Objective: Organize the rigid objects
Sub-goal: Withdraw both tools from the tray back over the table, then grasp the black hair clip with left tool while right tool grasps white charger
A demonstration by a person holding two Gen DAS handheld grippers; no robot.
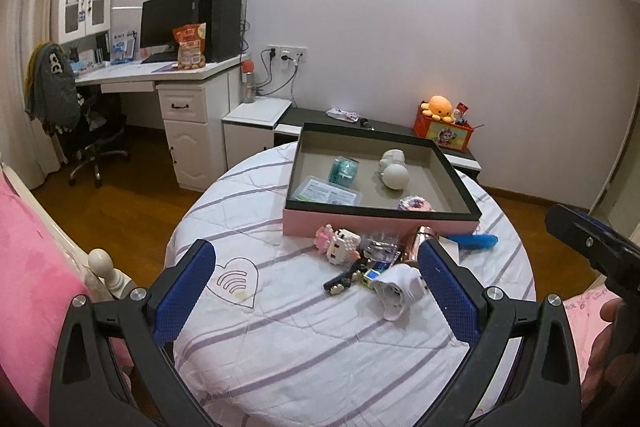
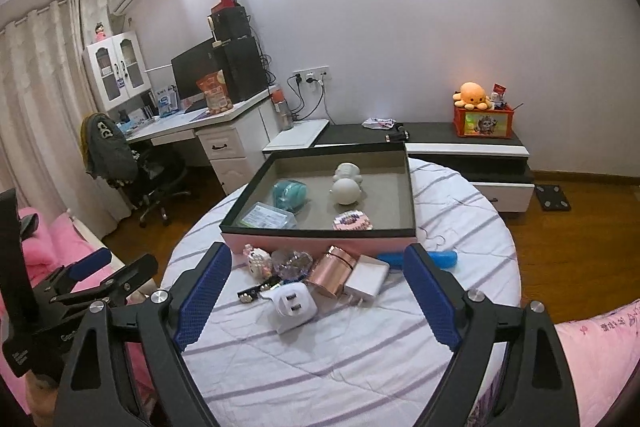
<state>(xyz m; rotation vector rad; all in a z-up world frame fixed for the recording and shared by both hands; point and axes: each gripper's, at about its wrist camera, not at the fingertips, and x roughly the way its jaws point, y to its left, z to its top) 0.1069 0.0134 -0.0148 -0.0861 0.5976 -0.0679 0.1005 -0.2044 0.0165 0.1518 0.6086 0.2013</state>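
A shallow pink box with a dark rim and grey floor sits at the far side of the round table. Inside it lie a teal roll, a white figurine with its long axis running toward the far wall, a flat clear packet and a round pink badge. Just in front of the box a loose cluster rests on the cloth: a white plug adapter with its slots facing up, a copper canister tipped on its side, a flat white charger, a block toy and a blue tube lying parallel to the box wall. The left gripper and right gripper both hover with fingers spread wide, holding nothing.
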